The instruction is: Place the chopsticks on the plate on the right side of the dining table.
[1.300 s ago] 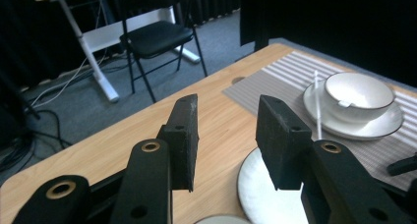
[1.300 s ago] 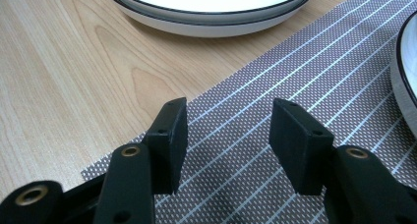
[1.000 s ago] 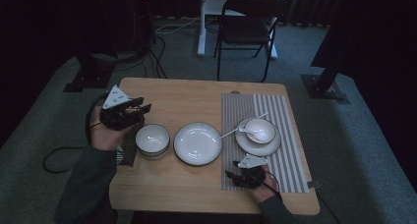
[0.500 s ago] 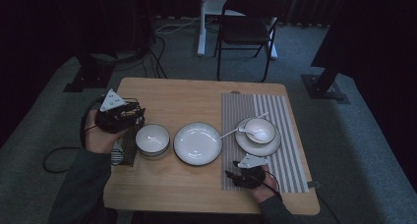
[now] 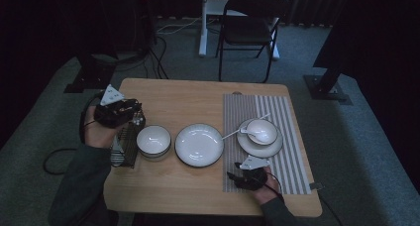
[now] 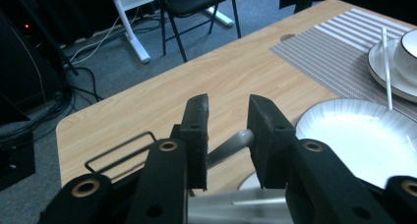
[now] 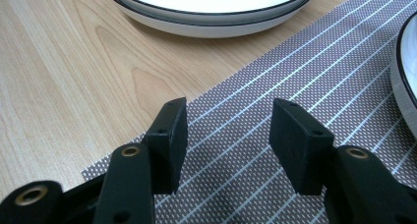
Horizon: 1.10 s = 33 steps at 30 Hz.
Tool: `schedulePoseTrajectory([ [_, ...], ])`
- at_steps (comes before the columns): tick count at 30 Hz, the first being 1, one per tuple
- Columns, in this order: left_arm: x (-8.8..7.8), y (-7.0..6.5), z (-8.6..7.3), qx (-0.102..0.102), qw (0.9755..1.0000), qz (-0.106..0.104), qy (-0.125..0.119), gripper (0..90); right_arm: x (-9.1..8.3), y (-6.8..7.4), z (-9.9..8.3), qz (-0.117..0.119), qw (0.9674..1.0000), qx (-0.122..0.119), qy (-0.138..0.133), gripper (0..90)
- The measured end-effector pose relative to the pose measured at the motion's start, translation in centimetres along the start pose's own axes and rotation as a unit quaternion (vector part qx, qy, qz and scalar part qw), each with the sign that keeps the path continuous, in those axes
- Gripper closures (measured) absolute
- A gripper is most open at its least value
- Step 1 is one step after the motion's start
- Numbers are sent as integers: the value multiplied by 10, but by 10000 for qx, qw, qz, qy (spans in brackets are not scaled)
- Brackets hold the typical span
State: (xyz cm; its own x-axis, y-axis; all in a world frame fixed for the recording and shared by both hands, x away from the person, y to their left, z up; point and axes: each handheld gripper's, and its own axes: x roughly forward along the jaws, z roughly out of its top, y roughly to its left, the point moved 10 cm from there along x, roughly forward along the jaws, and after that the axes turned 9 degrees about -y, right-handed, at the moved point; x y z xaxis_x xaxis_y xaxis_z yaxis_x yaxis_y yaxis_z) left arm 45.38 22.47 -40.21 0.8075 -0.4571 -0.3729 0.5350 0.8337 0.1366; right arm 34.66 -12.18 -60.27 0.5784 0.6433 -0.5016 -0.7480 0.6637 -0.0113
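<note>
Over the wire cutlery rack (image 5: 126, 141) at the desk's (image 5: 188, 99) left edge, our left gripper (image 6: 227, 123) has just been closing its fingers around a metal utensil handle (image 6: 230, 146). Our right gripper (image 7: 226, 135) rests on the striped placemat (image 7: 275, 86), fingers spread, empty.

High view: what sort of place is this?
Probably a recording room or lab: a light wooden table stands on grey carpet, with a black folding chair and loose black cables behind it.
</note>
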Motion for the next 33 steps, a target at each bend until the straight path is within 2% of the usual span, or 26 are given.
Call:
schedulePoseTrajectory([
  [10,8,19,2,60,9998,74,150,746,0,0,0,2,10000,0,10,483],
  [20,16,25,2,31,9998,72,203,748,0,0,0,1,10000,2,3,483],
  [28,26,29,-8,70,9989,151,431,749,0,0,0,0,10000,0,1,483],
  [33,26,32,-9,94,9988,244,425,760,0,0,0,3,10000,-2,8,483],
])
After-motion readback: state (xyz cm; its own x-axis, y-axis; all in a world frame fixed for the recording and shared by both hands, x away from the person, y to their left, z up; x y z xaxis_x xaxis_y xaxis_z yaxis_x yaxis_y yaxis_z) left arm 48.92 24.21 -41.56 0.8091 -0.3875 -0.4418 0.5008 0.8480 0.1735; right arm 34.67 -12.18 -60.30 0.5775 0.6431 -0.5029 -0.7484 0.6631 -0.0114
